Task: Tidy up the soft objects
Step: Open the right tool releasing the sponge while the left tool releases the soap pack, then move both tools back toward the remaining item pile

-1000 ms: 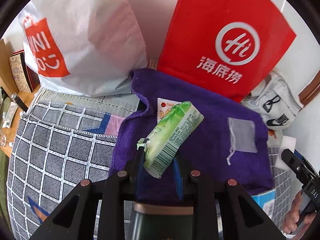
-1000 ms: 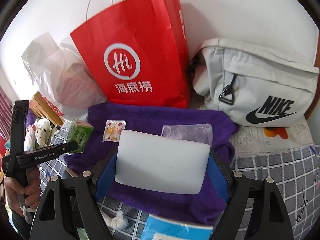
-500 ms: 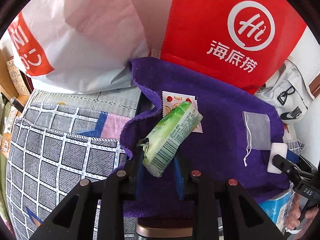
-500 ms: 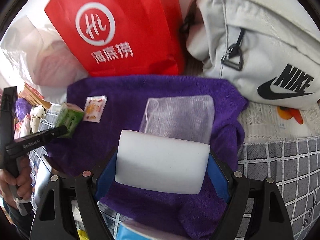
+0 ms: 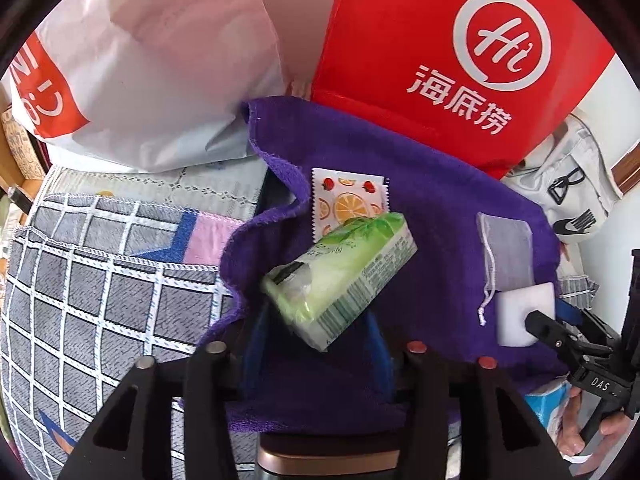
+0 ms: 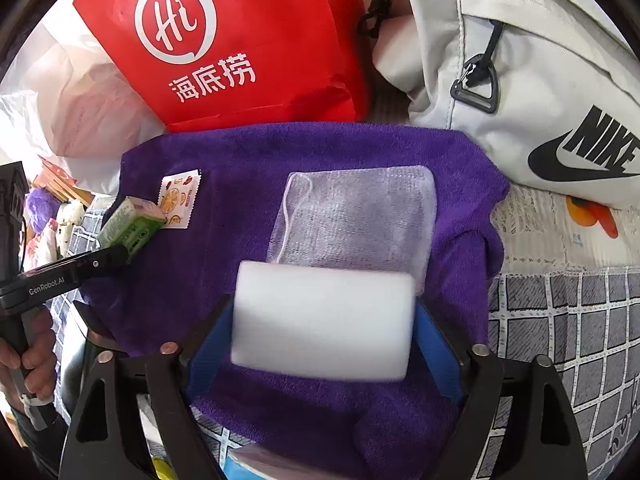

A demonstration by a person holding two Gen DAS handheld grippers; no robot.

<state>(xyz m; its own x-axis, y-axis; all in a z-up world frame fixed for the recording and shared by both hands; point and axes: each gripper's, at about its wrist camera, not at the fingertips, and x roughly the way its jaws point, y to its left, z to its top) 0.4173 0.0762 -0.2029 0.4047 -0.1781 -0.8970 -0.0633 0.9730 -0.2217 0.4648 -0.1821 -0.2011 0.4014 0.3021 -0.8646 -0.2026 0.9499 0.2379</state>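
The left hand-held gripper (image 5: 316,344) has its jaws spread wider than the green tissue pack (image 5: 340,276); the pack lies tilted between them, overlapping the lower edge of the fruit-print sachet (image 5: 346,198) on the purple towel (image 5: 432,216). Whether either blue pad touches the pack cannot be determined from the left wrist view, so the pack is treated here as unsecured. Risk 1: if the left hand-held gripper lifts or withdraws at an angle, a finger is likely to snag the soft wrapper and drag the pack across the sachet, displacing both. Risk 2: the pack rests near the rumpled left border of the towel, so it may tip or slide off onto the checked cloth (image 5: 100,280). The right hand-held gripper (image 6: 324,320) is closed on the white sponge block (image 6: 324,320), with a blue pad pressed against each end. The block hangs low over the towel, just in front of the mesh pouch (image 6: 356,216). Risk 3: the block is compressible foam; excess squeeze probably bows it and it may spring out on release. Risk 4: lowering further forward would set the block on the pouch or catch its drawstring (image 6: 286,216). The red paper bag (image 6: 240,40) and the grey sling bag (image 6: 520,60) stand behind the towel; a forward overshoot could knock either.
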